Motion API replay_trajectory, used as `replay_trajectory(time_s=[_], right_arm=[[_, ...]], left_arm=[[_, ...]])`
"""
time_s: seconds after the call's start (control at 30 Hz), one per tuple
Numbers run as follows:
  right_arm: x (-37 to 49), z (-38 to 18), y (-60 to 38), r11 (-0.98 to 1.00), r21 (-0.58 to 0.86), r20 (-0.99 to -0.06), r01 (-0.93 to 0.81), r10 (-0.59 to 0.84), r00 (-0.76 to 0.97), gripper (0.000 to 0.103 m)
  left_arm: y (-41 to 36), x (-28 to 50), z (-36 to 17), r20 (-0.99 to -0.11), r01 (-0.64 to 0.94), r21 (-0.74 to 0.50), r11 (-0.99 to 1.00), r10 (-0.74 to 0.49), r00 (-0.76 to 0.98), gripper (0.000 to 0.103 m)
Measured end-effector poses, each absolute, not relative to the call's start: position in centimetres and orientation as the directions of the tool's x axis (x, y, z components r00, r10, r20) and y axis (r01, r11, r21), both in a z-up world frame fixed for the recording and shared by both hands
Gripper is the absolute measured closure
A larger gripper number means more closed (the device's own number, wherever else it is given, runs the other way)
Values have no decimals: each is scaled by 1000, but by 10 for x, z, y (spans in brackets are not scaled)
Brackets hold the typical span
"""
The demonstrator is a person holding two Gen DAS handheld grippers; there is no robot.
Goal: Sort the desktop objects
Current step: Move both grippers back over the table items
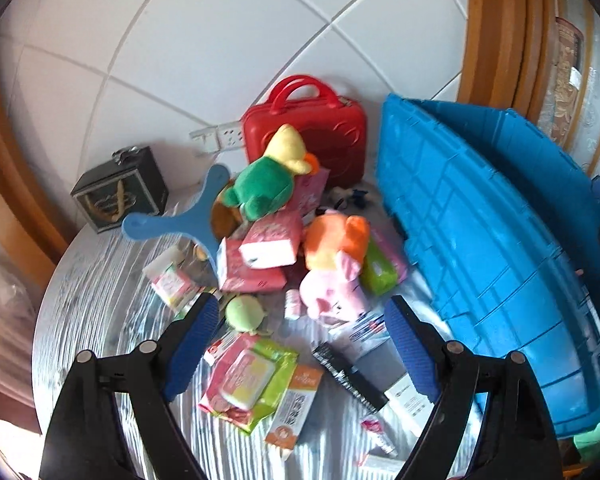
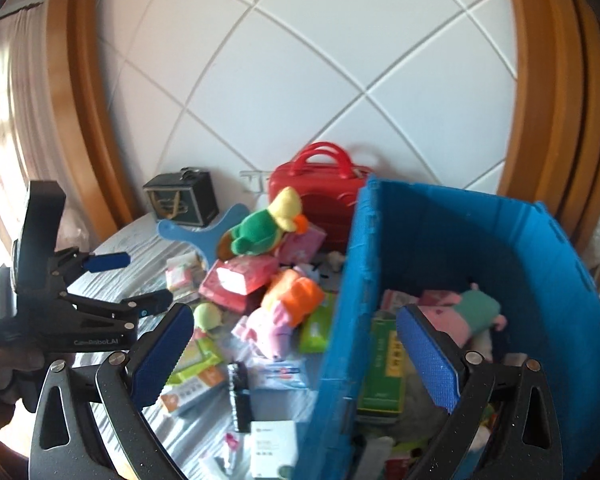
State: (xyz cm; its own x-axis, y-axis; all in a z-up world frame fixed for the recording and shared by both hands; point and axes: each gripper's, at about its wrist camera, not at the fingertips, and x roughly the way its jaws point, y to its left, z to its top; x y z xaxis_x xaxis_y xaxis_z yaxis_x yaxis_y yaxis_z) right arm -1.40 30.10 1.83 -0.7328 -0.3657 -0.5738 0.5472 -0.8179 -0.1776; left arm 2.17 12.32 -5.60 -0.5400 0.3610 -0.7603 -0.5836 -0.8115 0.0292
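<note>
**Desk clutter beside blue crate: both grippers wide, nothing held**

Item: heap of mixed goods on a round table (image 1: pixel 84 292) with a pale streaked cover, set against a white tiled wall (image 1: pixel 204 40) framed in orange-brown wood.

Heap: green-and-yellow plush (image 1: pixel 266 178) on top, lying tilted, long axis running from lower left up to its yellow head at upper right. Below it pink packs (image 1: pixel 270 240), then a pink-and-orange plush (image 1: pixel 334 268) lying on its side, head towards the camera. A blue paddle (image 1: pixel 180 216) lies flat at the left, handle towards the wall. Nearer: green ball (image 1: pixel 244 312), wipes pack (image 1: pixel 248 376), black bar (image 1: pixel 350 376), small boxes.

Surroundings: red case (image 1: pixel 312 136) upright against the wall; dark box (image 1: pixel 120 188) at far left; blue crate (image 2: pixel 460 248) at right, tilted, already holding plush toys and boxes.

Left gripper (image 1: pixel 296 344): jaws wide, empty, above the near clutter.
Right gripper (image 2: pixel 296 352): jaws wide, empty, straddling the crate's near wall.
</note>
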Motion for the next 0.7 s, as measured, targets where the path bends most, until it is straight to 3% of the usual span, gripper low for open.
replay_trajectory(time_s=[0.33, 0.7], right_arm=[[-19, -89, 220, -793, -199, -730, 576, -272, -627, 0], [-56, -258, 202, -828, -220, -898, 515, -34, -438, 1]], left_arm=[[25, -13, -165, -877, -560, 32, -828, 246, -413, 18], [28, -48, -296, -950, -685, 22, -729, 198, -241, 18]])
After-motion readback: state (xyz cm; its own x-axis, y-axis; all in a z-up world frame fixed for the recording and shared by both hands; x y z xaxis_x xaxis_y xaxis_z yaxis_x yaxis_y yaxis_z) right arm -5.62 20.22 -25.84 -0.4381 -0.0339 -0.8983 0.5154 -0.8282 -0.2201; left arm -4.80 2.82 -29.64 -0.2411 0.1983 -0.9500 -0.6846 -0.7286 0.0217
